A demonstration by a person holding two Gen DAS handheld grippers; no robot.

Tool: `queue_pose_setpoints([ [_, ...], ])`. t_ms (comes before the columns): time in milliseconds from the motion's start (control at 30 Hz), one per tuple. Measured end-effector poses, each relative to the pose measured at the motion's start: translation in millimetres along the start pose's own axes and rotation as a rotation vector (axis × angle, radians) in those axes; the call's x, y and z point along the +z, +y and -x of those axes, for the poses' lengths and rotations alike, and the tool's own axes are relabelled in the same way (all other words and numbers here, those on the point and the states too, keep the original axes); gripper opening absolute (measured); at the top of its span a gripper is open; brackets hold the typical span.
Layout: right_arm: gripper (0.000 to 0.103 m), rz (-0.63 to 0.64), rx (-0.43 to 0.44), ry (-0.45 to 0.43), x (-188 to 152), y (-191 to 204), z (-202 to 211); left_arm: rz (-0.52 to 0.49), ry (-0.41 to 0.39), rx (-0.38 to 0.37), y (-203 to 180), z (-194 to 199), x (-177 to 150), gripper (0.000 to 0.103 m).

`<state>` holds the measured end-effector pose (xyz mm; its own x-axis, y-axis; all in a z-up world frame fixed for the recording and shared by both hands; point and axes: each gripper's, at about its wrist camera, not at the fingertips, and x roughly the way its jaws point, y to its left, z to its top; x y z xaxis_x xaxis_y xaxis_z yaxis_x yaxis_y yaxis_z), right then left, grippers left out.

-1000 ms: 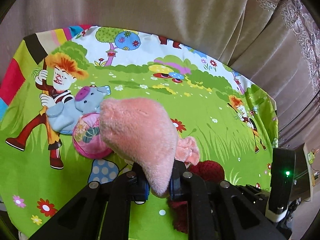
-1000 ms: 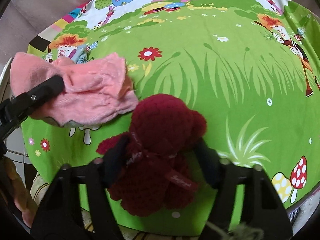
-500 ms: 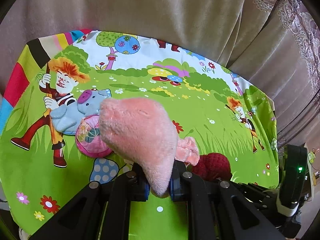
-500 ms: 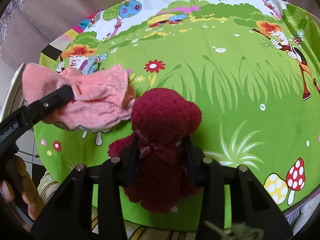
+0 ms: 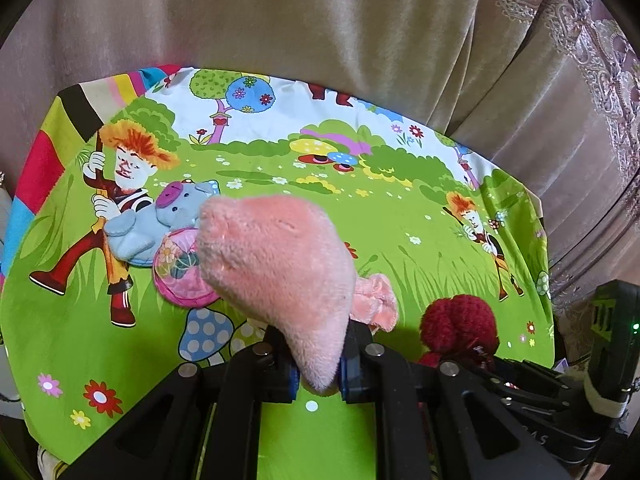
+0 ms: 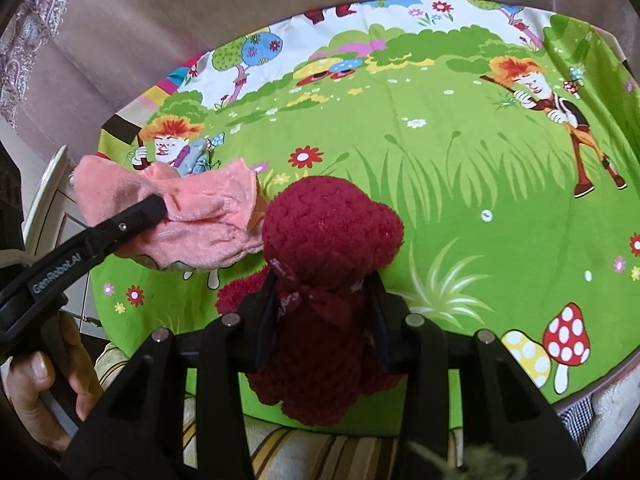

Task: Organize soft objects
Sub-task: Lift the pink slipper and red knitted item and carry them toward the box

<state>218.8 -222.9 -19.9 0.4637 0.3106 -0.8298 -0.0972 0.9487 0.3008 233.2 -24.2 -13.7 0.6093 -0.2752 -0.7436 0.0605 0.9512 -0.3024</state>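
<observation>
Nearest, the right tool [image 6: 320, 320] is clamped across the waist of the dark red crocheted bear [image 6: 328, 240], just under its ribbon, a narrow, yielding spot where the yarn squashes and should not slip; the toy looks light and hangs clear above the surface [image 6: 460, 200]. Beside it the left tool [image 5: 316, 364] is pinched together on a corner of the pink plush cloth [image 5: 276, 264], limp and light, drooping from one point. Farther off, a grey plush animal [image 5: 160, 224] and a pink round cushion [image 5: 176, 276] lie touching on the surface.
</observation>
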Motion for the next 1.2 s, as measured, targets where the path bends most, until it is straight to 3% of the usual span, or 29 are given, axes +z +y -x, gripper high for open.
queue_pose_setpoints([
  [633,0.045,-0.003,-0.002,-0.080,-20,-18,64,-0.057,0.009,-0.047,-36,22,-22,0.014],
  [1200,0.045,-0.060,-0.078,-0.140,-58,-76,139,-0.156,0.049,-0.185,-109,44,-51,0.014],
])
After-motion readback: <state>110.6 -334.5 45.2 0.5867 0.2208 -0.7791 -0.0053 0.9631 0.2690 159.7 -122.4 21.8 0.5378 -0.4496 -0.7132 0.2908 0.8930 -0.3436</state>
